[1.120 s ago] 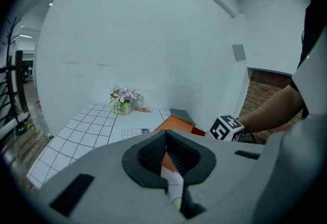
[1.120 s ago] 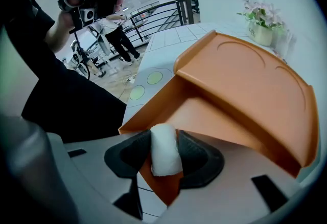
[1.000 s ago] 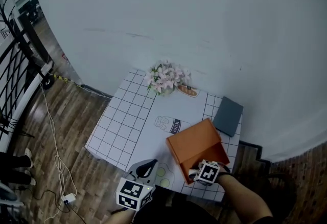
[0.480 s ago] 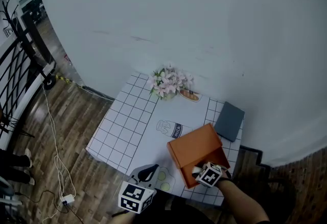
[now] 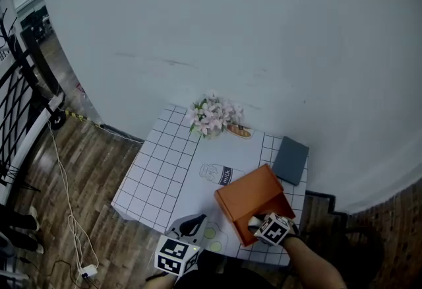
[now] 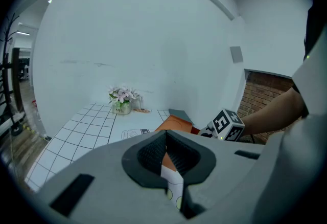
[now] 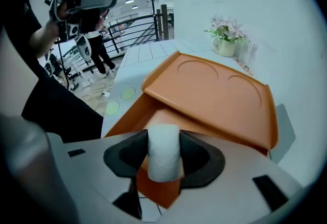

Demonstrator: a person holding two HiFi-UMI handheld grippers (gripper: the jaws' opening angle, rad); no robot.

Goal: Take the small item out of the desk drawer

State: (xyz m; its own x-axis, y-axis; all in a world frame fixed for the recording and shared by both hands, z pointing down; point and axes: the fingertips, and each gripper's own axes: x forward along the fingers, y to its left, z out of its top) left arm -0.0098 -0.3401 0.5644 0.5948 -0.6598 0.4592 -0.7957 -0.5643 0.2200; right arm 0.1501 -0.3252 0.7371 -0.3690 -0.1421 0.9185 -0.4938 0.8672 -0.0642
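Note:
An orange desk box (image 5: 254, 195) stands on the white grid table (image 5: 158, 169), its drawer (image 7: 127, 115) pulled out toward me. A small white roll (image 7: 163, 164) lies over the drawer's front part. My right gripper (image 7: 163, 149) straddles this roll with its jaws spread wide. The black pads sit close along both its sides, and I see no squeeze on it. In the head view the right gripper (image 5: 256, 222) is at the drawer's front corner. My left gripper (image 6: 166, 159) is shut on nothing and hovers over the table's near edge (image 5: 192, 222), left of the box (image 6: 173, 125).
A vase of pink flowers (image 5: 211, 115) stands at the table's far edge by the wall. A grey book (image 5: 291, 160) lies behind the box. Green dots (image 5: 211, 233) are printed near the front edge. A black railing (image 5: 20, 103) and a floor cable (image 5: 69, 202) are at the left.
The head view has shifted slightly. Both grippers stay nearly in place, the right one at the drawer front, the left one at the table's near edge.

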